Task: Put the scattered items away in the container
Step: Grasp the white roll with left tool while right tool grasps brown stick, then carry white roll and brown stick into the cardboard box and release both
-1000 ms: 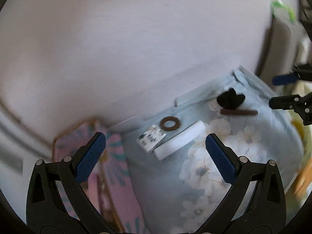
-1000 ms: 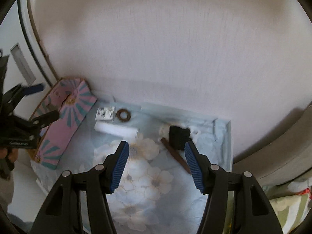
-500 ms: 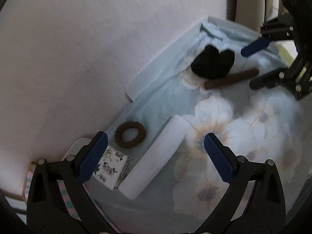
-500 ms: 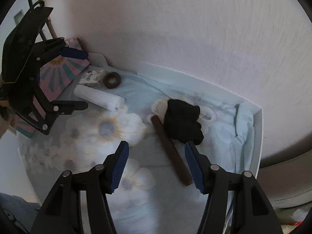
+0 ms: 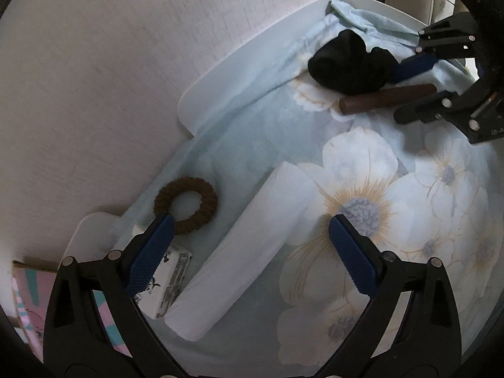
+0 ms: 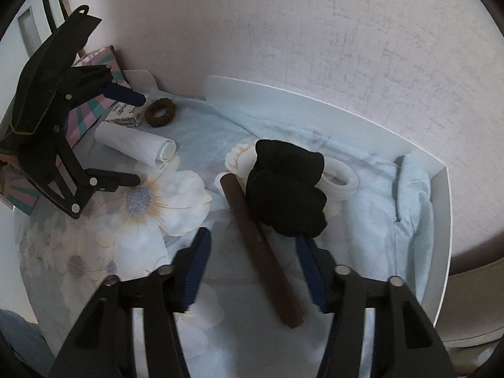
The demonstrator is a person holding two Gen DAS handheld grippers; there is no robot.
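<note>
Box (image 5: 23, 299) with pink and teal stripes, most likely the container, sits at the far left edge of the bench (image 5: 201, 94), and nothing scattered can be seen in it yet. Over the last second the left hand-held gripper (image 5: 250, 223) has swung away from the box and dropped low over the flowered cloth (image 5: 441, 220). Its jaws are wide and empty, and they straddle the white roll (image 5: 252, 245), so the roll looks like its first pick.

Just left of the roll lies a small printed packet (image 5: 171, 280), partly under the left blue pad, and beyond it a brown hair ring (image 5: 186, 204) close to the wall. Both sit near enough that a closing jaw could nudge them.

Further right, the right hand-held gripper (image 6: 253, 236) has come down too, and it is also open wide and carrying nothing. The brown stick (image 6: 261, 249) runs between its fingers, with the black cloth (image 6: 286, 186) lying against the stick's far side and touching the right pad. A white ring (image 6: 343, 176) peeks out from behind the black cloth. The cloth may get pinched along with the stick. The roll and the left hand-held gripper lie between the stick and the box, so that path is crowded
</note>
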